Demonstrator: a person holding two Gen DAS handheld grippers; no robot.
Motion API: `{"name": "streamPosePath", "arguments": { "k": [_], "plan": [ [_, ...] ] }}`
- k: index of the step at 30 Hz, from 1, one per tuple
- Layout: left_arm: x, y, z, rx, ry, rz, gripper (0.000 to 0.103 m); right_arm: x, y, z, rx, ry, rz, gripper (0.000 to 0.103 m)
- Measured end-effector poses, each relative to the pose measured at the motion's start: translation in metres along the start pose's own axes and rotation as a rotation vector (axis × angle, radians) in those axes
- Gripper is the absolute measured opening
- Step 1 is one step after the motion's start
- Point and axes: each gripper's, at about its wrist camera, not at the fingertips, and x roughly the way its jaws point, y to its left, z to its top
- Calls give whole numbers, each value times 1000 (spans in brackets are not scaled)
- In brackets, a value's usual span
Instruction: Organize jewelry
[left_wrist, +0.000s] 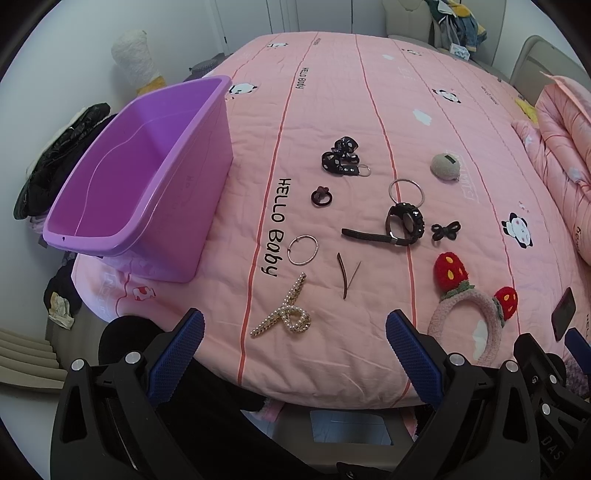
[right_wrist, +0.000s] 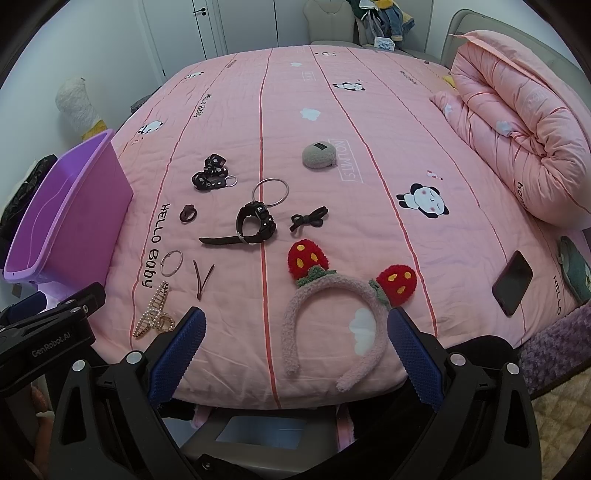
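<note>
Jewelry and hair pieces lie spread on a pink bed. A pearl hair claw (left_wrist: 283, 316) (right_wrist: 154, 316) lies nearest my left gripper (left_wrist: 295, 334), which is open and empty just short of it. A pink strawberry headband (right_wrist: 332, 314) (left_wrist: 469, 306) lies in front of my right gripper (right_wrist: 295, 332), also open and empty. Farther in are a black watch (left_wrist: 400, 225) (right_wrist: 255, 225), two silver hoops (left_wrist: 303, 250) (left_wrist: 406, 192), a dark hairpin (left_wrist: 345, 275), a small black bow (left_wrist: 446, 231), a black ribbon bow (left_wrist: 341, 157) and a dark ring (left_wrist: 320, 195). An empty purple bin (left_wrist: 144, 177) (right_wrist: 62, 210) stands at the left.
A grey round pouch (left_wrist: 446, 167) (right_wrist: 319, 156) lies past the jewelry. A black phone (right_wrist: 512, 282) rests at the bed's right edge, near a rolled pink quilt (right_wrist: 517, 122). Dark clothes (left_wrist: 59, 158) are piled left of the bin, off the bed.
</note>
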Motion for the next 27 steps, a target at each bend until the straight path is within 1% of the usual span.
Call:
{"name": "streamPosePath", "arguments": {
  "k": [11,27],
  "plan": [
    [0,-1,0,1,1,0,97,-5,-1,-1,0,1,3,94],
    [0,-1,0,1,0,0,97,0,1,-3,-3,-4,10,94]
  ]
}}
